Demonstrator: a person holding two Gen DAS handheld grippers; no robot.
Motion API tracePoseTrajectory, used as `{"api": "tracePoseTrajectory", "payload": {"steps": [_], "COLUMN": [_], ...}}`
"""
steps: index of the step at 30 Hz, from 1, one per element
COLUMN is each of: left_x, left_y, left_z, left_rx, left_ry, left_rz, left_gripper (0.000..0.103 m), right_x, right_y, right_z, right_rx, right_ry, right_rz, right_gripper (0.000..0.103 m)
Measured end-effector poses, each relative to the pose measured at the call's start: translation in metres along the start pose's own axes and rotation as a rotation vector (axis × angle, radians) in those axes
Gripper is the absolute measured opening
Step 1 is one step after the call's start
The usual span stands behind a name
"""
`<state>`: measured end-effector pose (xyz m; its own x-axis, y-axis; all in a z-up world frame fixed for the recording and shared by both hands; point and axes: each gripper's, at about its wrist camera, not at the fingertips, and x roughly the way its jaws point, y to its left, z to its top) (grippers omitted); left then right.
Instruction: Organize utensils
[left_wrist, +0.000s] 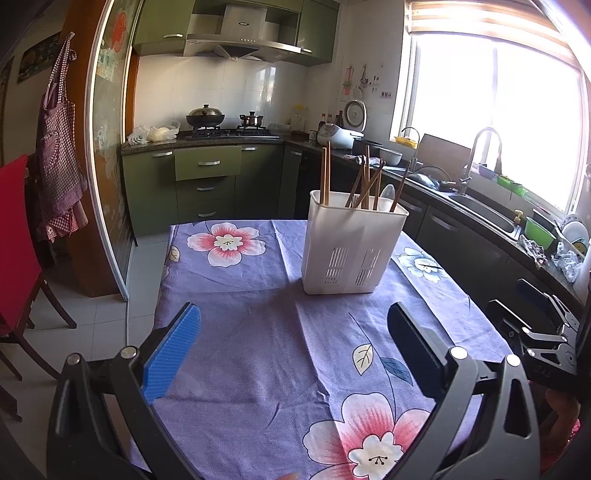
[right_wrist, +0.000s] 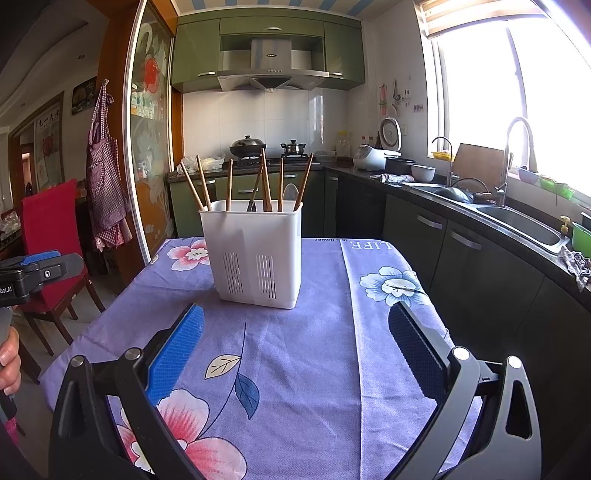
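A white plastic utensil holder (left_wrist: 352, 245) stands upright on the purple floral tablecloth (left_wrist: 258, 302); it also shows in the right wrist view (right_wrist: 255, 254). Several wooden chopsticks (right_wrist: 266, 182) and a pale spoon (right_wrist: 290, 194) stand in it. My left gripper (left_wrist: 295, 347) is open and empty, above the cloth short of the holder. My right gripper (right_wrist: 295, 350) is open and empty, also short of the holder. The right gripper shows at the left view's right edge (left_wrist: 535, 325), and the left gripper shows at the right view's left edge (right_wrist: 37, 269).
A red-covered chair (right_wrist: 51, 240) stands left of the table. A dark counter with a sink (right_wrist: 517, 221) and faucet runs along the right. The stove with pots (right_wrist: 247, 146) is at the back. An apron (right_wrist: 105, 184) hangs on the left.
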<state>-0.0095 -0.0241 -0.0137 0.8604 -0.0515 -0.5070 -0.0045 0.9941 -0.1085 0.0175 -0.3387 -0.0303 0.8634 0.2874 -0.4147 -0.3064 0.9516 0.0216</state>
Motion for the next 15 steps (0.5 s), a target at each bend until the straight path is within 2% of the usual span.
{"api": "tracePoseTrajectory", "payload": {"steps": [10,15], "left_x": [0.0033,0.0011], "left_y": [0.0039,0.0018], "left_z": [0.0004,-0.0011], "left_rx": [-0.007,0.011], "left_ry": [0.017,-0.021], "left_rz": [-0.008,0.008], "left_gripper": [0.096,0.096], "right_x": [0.0043,0.0053], "right_y": [0.0021,0.0012], "right_z": [-0.0017,-0.0026], "right_rx": [-0.005,-0.003], "right_ry": [0.01,0.013], "right_rz": [0.002,0.002], "right_gripper": [0.098,0.098]}}
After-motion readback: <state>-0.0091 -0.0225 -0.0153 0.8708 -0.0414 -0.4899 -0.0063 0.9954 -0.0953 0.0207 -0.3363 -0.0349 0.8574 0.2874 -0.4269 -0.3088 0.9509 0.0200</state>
